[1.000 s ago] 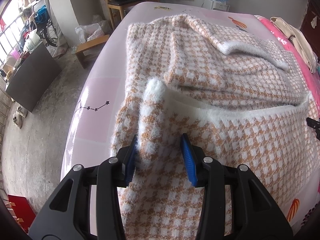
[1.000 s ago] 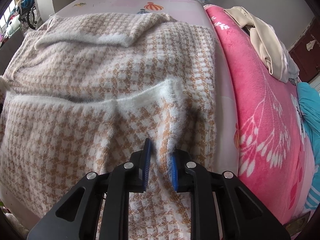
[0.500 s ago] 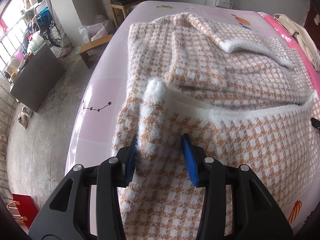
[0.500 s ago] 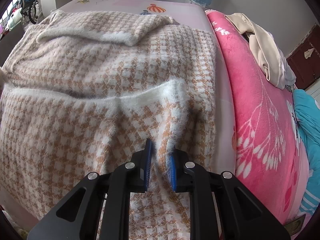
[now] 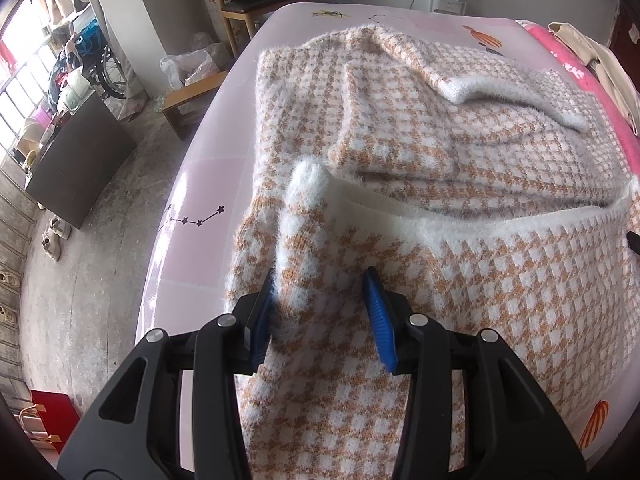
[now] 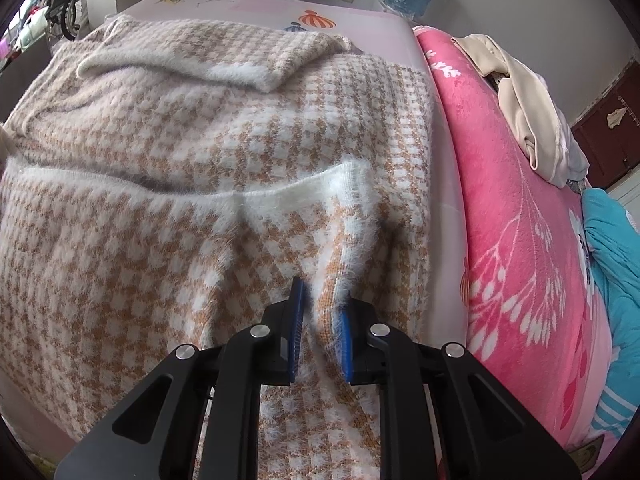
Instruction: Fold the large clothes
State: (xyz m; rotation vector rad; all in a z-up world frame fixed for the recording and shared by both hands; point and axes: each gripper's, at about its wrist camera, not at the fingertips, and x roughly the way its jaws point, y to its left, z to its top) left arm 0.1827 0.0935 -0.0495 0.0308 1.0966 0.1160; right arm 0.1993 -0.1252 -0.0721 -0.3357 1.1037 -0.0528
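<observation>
Sweater, checked orange-white knit, lies across bed. Sleeve folded in at far end. Left gripper and right gripper each pinch near hem corner; bottom fold unfinished.

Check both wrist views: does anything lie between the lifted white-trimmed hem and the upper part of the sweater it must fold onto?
Nothing visible does. Both the left hand-held gripper and the right hand-held gripper already pinch the checked sweater near its white-trimmed hem. Beyond lies only the sweater's own folded sleeve.
</observation>
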